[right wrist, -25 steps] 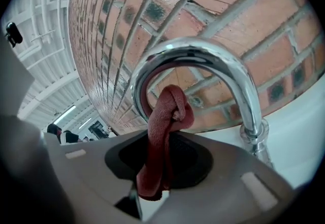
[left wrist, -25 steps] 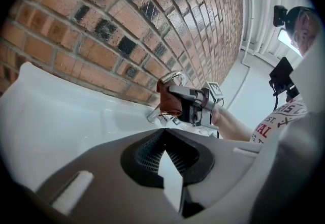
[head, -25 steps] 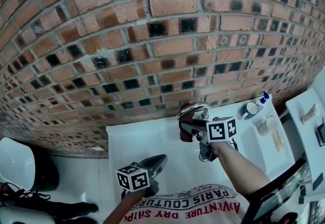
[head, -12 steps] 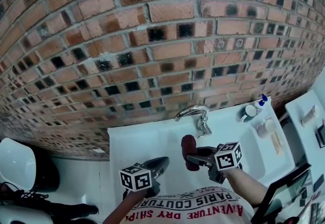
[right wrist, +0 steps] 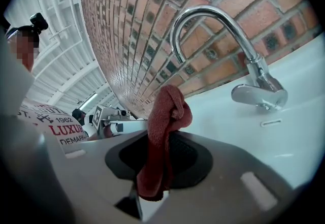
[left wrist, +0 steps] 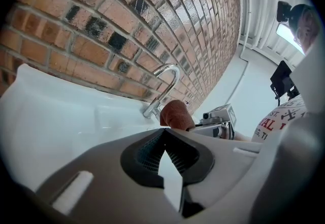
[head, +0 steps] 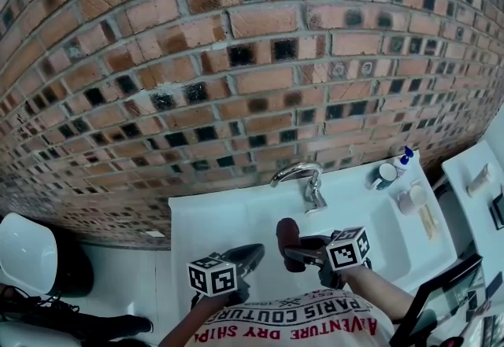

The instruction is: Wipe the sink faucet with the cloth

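Observation:
The chrome faucet (head: pixel 303 179) rises from the back of the white sink (head: pixel 205 219), below the brick wall. My right gripper (head: pixel 293 247) hangs over the basin in front of the faucet, shut on a dark red cloth (head: pixel 286 234). In the right gripper view the cloth (right wrist: pixel 165 131) bunches up between the jaws, with the curved spout (right wrist: pixel 213 17) beyond and apart from it. My left gripper (head: pixel 242 254) is lower left over the sink's front, shut with nothing in it. The left gripper view shows the faucet (left wrist: pixel 165 81) and the cloth (left wrist: pixel 175 115) ahead.
A blue-topped pump bottle (head: pixel 405 155), a cup (head: pixel 386 172) and small items (head: pixel 413 196) stand on the sink's right side. The brick wall (head: pixel 236 62) is close behind. A white rounded fixture (head: pixel 24 251) sits on the floor at left.
My right gripper has drawn back from the faucet with the cloth, toward me and slightly left. The faucet now shows fully. The left gripper has barely moved.

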`<act>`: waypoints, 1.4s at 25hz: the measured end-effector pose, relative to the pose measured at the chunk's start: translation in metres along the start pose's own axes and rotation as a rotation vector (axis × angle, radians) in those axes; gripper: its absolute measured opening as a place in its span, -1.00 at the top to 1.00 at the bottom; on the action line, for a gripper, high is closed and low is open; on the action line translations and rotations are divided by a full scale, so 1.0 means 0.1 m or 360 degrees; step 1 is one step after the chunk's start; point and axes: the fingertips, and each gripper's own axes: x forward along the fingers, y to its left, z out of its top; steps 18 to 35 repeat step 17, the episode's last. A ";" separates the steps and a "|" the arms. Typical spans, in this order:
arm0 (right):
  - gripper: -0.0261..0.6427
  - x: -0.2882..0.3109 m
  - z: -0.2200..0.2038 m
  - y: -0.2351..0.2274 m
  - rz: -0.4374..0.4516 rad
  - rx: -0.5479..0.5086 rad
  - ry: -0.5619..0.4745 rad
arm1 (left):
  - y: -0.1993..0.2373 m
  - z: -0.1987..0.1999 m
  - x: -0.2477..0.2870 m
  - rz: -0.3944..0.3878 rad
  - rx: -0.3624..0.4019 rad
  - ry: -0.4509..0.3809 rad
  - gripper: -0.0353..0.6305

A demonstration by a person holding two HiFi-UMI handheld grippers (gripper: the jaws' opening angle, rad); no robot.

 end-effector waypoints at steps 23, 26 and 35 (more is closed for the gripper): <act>0.65 0.00 0.06 0.00 0.0023 0.0001 -0.0026 | -0.05 0.03 0.04 0.0013 0.0019 0.0003 0.88; 0.65 0.00 0.06 0.00 0.0023 0.0001 -0.0026 | -0.05 0.03 0.04 0.0013 0.0019 0.0003 0.88; 0.65 0.00 0.06 0.00 0.0023 0.0001 -0.0026 | -0.05 0.03 0.04 0.0013 0.0019 0.0003 0.88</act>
